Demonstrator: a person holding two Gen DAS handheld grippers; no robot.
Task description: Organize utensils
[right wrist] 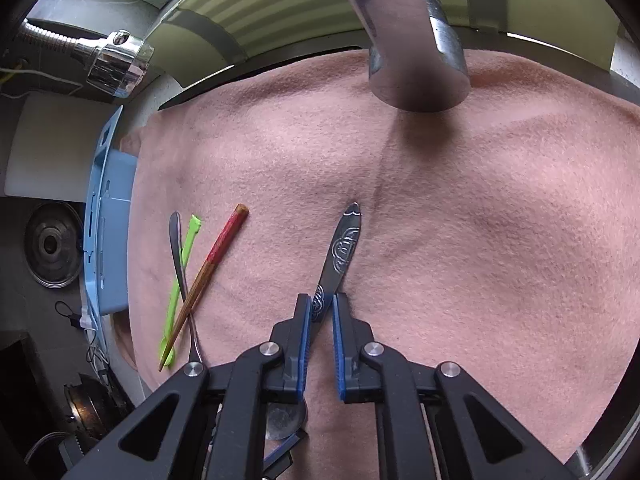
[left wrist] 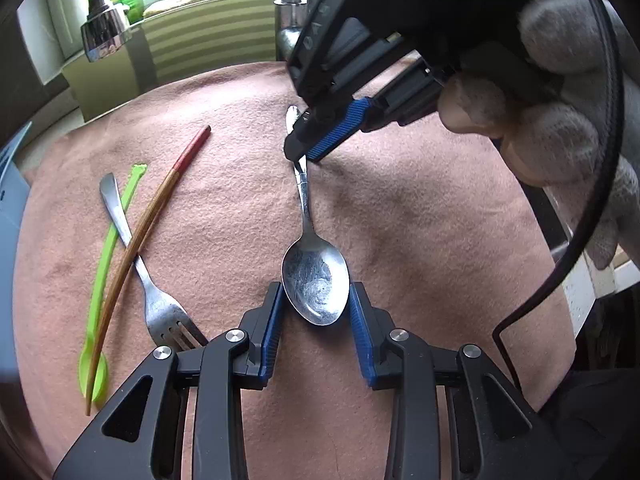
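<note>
Here a pink felt cloth [right wrist: 460, 208] covers the surface, with a chrome tap [right wrist: 416, 40] standing at its far edge and a blue tray [right wrist: 110, 224] beyond its left edge. Near that left edge lies a crossed bundle: a metal fork [left wrist: 160, 300], a green plastic spoon [left wrist: 106, 264] and a red-tipped wooden chopstick [left wrist: 148, 220], touching one another.

Toward the middle of the cloth, well apart from the bundle, lies the steel spoon [left wrist: 314, 280], bowl facing up and toward the near edge, engraved handle toward the tap. The right tongs [right wrist: 323, 312] are closed on the handle partway along, their blue pads pressing its flat sides. The left tongs [left wrist: 316, 300] stand partly open around the bowl, pads just beside its rim on either side; whether they touch it I cannot tell.

The spoon looks stiff, light and smooth, so it will likely slip or pivot if pinched on the rounded bowl. The flat handle is the safer place to hold, across its width, and the soft cloth should let a fingertip get under the thin edge.
</note>
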